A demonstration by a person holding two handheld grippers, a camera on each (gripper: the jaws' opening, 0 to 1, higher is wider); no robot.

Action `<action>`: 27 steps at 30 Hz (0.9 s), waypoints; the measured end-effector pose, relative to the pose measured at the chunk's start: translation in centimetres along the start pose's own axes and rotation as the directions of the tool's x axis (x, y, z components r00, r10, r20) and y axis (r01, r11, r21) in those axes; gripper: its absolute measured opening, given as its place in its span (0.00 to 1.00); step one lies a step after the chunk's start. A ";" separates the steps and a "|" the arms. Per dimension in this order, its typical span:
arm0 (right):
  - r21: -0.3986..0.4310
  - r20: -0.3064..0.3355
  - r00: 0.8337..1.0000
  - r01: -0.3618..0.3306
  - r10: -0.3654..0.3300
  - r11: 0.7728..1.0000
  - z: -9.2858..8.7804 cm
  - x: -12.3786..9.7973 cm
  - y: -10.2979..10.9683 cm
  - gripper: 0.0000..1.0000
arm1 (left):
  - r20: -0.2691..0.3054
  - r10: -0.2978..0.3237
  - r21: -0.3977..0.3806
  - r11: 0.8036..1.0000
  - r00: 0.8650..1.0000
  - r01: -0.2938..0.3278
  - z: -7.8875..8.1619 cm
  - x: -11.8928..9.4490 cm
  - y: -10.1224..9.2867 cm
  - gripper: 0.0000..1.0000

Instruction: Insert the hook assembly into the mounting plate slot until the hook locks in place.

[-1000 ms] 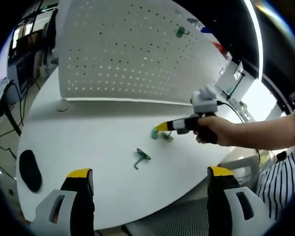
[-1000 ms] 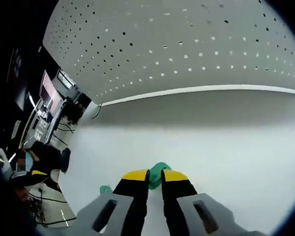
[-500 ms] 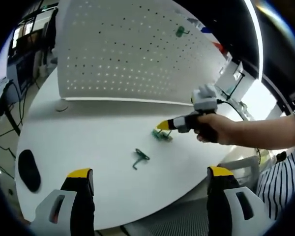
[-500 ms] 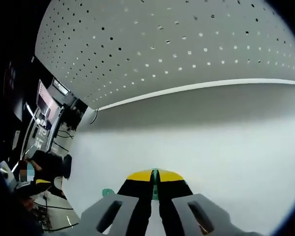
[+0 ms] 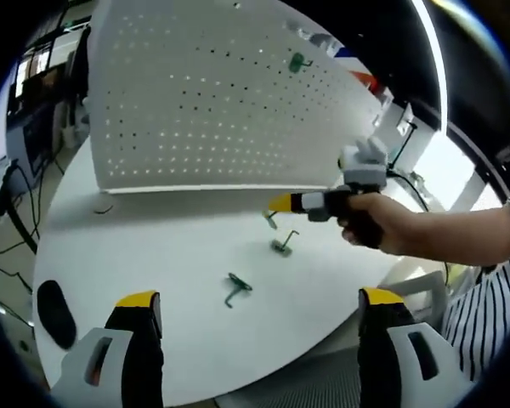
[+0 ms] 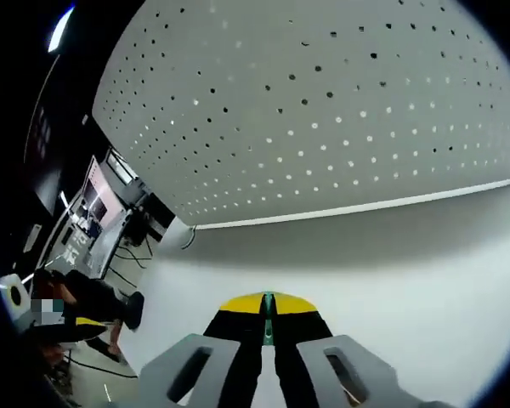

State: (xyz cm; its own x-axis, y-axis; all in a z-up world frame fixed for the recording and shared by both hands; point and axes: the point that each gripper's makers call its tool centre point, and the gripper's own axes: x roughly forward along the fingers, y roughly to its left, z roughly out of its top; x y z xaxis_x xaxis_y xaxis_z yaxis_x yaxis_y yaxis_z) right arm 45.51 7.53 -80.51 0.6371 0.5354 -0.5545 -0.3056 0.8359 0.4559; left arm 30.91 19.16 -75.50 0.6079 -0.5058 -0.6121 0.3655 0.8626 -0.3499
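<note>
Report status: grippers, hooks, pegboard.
Right gripper shut on a green hook, off the table. Left gripper open, empty. Two hooks loose on table, one on pegboard. Nothing blocking pegboard.

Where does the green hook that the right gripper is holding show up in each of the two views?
Left gripper view: the held hook hangs just below the right gripper, right of centre, above the table.
Right gripper view: it is a thin green strip pinched between the closed yellow-tipped jaws, bottom centre.
Shared landmark: the white pegboard, standing behind the table, top of both views.
</note>
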 end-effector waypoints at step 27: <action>-0.114 0.209 0.932 -0.279 0.298 0.953 5.8 -9.5 11.2 0.00 | 0.128 0.003 0.016 1.000 0.992 -0.005 5.6 0.7 -3.1 0.92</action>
State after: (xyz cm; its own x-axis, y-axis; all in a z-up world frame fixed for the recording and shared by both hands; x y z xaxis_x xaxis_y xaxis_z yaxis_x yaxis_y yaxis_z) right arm 40.09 11.12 -66.09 0.6502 0.7223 -0.2356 -0.5499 0.6614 0.5101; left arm 34.14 16.06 -70.88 0.6943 -0.5007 -0.5170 0.3736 0.8647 -0.3356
